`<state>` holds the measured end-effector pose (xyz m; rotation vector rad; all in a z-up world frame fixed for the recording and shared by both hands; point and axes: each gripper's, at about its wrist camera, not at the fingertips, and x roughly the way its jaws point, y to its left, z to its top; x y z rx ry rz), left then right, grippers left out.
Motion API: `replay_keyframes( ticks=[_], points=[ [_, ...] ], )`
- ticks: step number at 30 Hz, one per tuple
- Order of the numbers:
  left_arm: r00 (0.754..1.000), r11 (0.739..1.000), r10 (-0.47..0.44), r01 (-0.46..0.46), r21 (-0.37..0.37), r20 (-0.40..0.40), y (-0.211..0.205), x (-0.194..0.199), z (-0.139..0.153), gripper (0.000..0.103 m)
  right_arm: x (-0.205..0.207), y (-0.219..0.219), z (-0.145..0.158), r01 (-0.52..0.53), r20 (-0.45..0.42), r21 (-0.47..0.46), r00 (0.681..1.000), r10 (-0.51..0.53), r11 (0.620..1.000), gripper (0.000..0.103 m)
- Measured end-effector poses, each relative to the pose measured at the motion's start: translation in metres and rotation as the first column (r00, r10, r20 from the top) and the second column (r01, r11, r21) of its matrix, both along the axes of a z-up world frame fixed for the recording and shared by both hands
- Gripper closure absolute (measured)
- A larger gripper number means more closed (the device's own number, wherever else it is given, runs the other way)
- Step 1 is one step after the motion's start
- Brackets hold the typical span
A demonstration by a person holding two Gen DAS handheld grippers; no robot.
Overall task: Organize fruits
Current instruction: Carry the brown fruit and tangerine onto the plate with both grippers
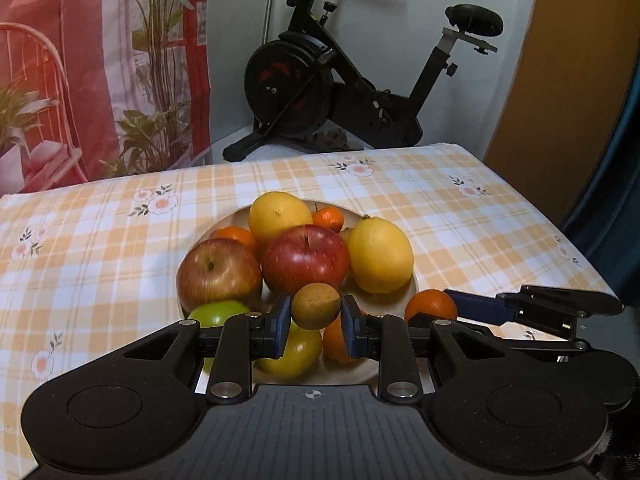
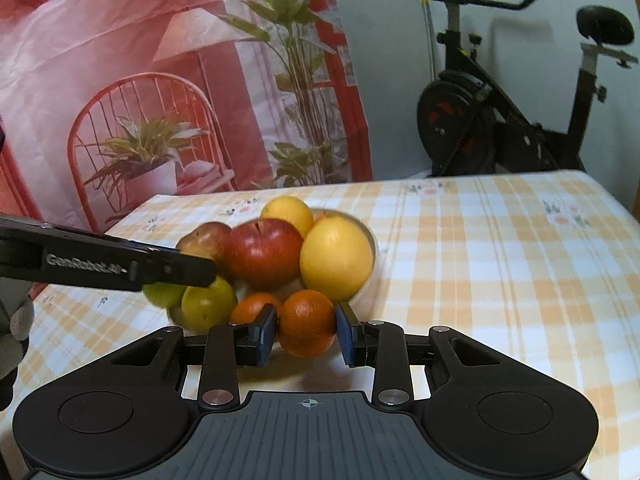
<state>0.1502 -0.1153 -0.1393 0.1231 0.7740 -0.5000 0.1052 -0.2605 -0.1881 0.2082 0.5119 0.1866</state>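
Observation:
A pale plate (image 1: 414, 286) on the checked tablecloth is heaped with fruit: two red apples (image 1: 306, 258), two yellow lemons (image 1: 380, 254), oranges, and green fruit (image 1: 218, 312). My left gripper (image 1: 315, 320) is shut on a small brown-green round fruit (image 1: 315, 306), held just above the plate's near side. My right gripper (image 2: 307, 330) is shut on an orange (image 2: 307, 322) at the plate's near right edge (image 2: 370, 276). The right gripper also shows in the left wrist view (image 1: 532, 306), with its orange (image 1: 431, 305).
The table carries an orange-and-white checked cloth (image 1: 460, 216). An exercise bike (image 1: 344, 80) stands behind the table. A printed red backdrop with plants (image 2: 160, 100) hangs at the left. The left gripper's body (image 2: 104, 266) crosses the right wrist view over the fruit.

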Motion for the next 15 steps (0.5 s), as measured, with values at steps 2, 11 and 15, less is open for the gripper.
replay_keyframes(
  ticks=[2, 11, 15],
  points=[
    [1.0, 1.0, -0.004, 0.004, 0.007, -0.002, -0.003, 0.004, -0.001, 0.075, 0.006, 0.003, 0.003, -0.011, 0.006, -0.015, 1.0, 0.011, 1.0, 0.073],
    [1.0, 1.0, -0.003, 0.003, 0.022, -0.028, -0.002, 0.012, -0.008, 0.075, 0.021, 0.01, -0.001, -0.033, -0.003, -0.045, 0.999, 0.033, 0.998, 0.074],
    [0.999, 1.0, -0.003, 0.004, 0.022, -0.034, -0.003, 0.015, -0.009, 0.075, 0.021, 0.01, -0.002, -0.029, -0.003, -0.043, 1.0, 0.029, 0.999, 0.073]
  ],
)
